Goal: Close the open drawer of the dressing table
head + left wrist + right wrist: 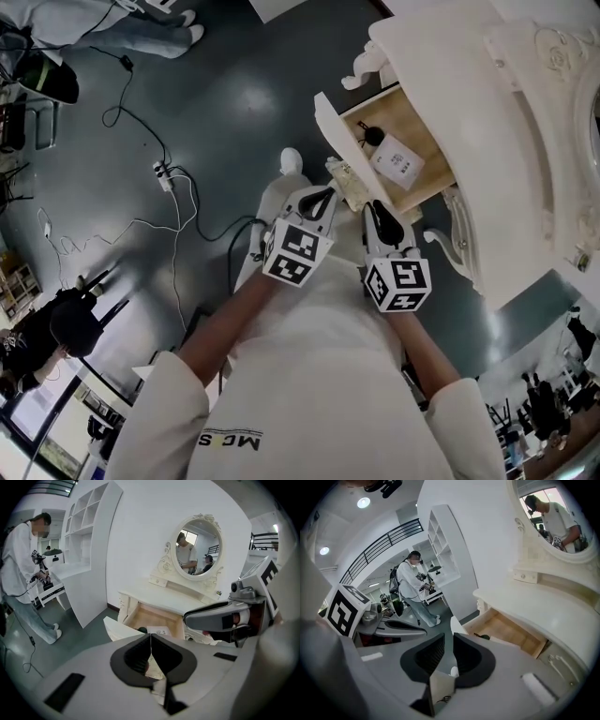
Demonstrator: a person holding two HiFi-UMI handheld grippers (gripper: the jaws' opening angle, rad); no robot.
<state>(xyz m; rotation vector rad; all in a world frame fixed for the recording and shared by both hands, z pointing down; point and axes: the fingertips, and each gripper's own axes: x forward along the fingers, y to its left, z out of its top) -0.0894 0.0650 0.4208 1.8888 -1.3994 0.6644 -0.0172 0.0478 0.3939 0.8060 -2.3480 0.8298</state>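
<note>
The white dressing table [487, 112] stands at the upper right, and its wooden drawer [417, 117] is pulled out toward me, the white drawer front [330, 131] facing my grippers. Inside lie a small black item [373, 135] and a white card [398, 161]. My left gripper [317, 201] hangs just short of the drawer front, shut and empty. My right gripper [380, 217] is beside it near the drawer's corner, its jaws a narrow slit apart with nothing between them. The open drawer [154, 618] shows past the left gripper [151, 637], and the same drawer [506, 632] shows past the right gripper [449, 641].
A power strip with cables [164, 176] lies on the dark floor to the left. My white shoe [292, 161] is near the drawer front. An oval mirror [197, 545] tops the table. A white shelf unit [89, 550] and a standing person [23, 573] are to the left.
</note>
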